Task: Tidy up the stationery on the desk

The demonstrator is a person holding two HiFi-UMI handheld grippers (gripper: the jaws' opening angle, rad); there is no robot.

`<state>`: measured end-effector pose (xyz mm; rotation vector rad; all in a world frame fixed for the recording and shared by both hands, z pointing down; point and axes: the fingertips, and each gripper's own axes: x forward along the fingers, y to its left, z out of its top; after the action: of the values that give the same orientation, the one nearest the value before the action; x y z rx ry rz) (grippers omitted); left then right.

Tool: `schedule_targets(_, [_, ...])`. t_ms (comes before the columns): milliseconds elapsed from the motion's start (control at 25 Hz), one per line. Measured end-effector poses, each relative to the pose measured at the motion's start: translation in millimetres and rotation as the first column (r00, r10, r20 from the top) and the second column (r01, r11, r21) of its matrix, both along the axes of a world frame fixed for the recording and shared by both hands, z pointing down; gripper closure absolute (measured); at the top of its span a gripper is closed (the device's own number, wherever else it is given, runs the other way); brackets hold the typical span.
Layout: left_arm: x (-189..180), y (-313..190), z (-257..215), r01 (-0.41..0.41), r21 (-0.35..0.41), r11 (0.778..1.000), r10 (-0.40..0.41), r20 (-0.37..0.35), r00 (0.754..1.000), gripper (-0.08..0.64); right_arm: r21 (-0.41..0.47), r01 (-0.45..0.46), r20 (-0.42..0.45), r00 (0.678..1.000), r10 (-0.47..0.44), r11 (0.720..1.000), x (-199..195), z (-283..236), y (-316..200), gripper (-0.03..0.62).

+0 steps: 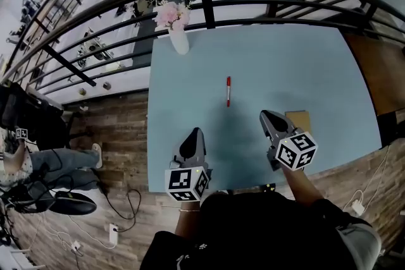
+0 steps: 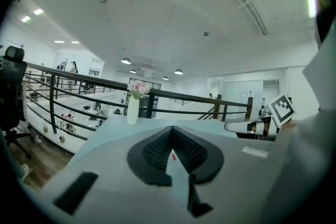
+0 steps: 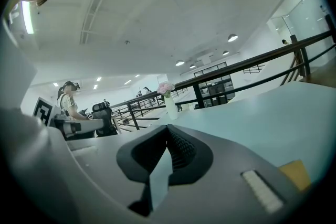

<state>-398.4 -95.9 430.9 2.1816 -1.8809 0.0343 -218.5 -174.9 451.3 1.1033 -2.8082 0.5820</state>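
The left gripper [image 1: 195,132] and right gripper [image 1: 265,115] had their jaws pressed together, empty, near the desk's [image 1: 285,60] front edge, with the pen [image 1: 228,91] lying farther out between them, so one likely needed spreading before straddling the barrel crosswise.

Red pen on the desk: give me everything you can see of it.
The pen is slim and red and looks like plastic; finer detail is too small to tell. It lies flat on the light blue desk, near the middle, lengthwise away from the person. Only the desk touches it.
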Motion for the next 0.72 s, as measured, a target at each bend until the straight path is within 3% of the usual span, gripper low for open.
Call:
schedule_targets(320, [-59,-9,-2,0.006,0.007,1.000,-0.006,-0.004,1.000,0.563,-0.027,-0.032,-0.036,0.999,0.031,0.999,-54,7,-12,0.583])
schedule_targets(720, [-95,-25,6,-0.007,0.000,1.000,0.007,0.005,1.000,0.563,-0.086,-0.093,-0.096,0.992,0.085,0.992,-90,38,-40,0.583])
